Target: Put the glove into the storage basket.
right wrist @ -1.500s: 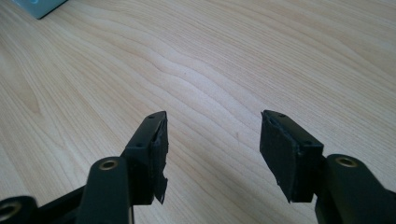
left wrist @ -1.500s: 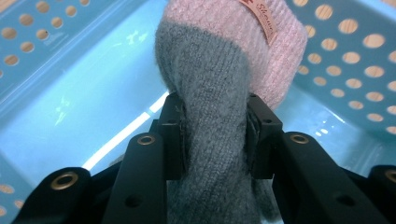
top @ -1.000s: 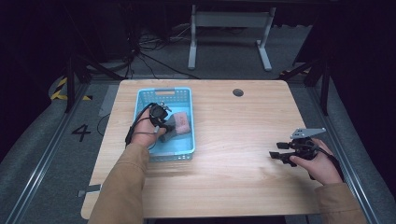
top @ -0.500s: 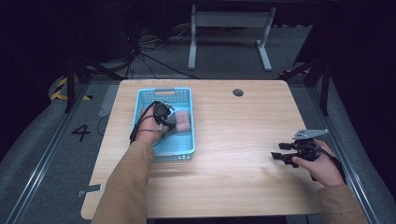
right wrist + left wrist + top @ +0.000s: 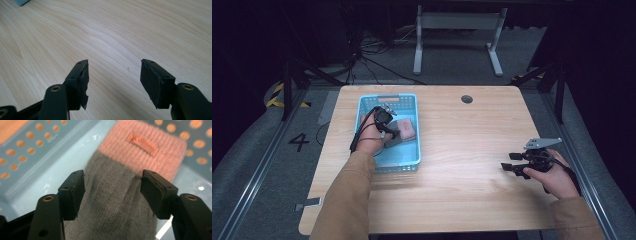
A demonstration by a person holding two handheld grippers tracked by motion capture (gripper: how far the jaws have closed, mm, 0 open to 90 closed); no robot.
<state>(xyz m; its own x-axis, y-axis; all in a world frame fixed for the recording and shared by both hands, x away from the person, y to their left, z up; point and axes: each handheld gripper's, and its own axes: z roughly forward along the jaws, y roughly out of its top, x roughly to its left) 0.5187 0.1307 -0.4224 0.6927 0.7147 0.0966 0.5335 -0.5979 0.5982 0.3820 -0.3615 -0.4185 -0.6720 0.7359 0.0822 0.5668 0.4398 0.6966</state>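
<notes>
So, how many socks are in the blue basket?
1 that I can see. A grey sock with a pink cuff lies on the floor of the basket, right under the left claw, whose jaws have just been opening. The hand may hide another.

Kind of place: a lab or recording bay, not a home or a shop.
Landmark: a plain light-wood table [image 5: 472, 150] standing alone in the middle, with a round cable hole [image 5: 467, 99] near its far edge.
Around the table: dark surroundings on every side, like black curtains or unlit space.
Floor: grey carpet [image 5: 242, 170] under and beside the table.
Left of the table: a metal floor rail [image 5: 257, 165], a white number 4 [image 5: 299, 142] marked on the floor, and yellow-black hazard tape [image 5: 276, 96] farther back.
Beyond the table's far edge: loose black cables [image 5: 372, 60] on the floor and a grey metal stand [image 5: 457, 25].
</notes>
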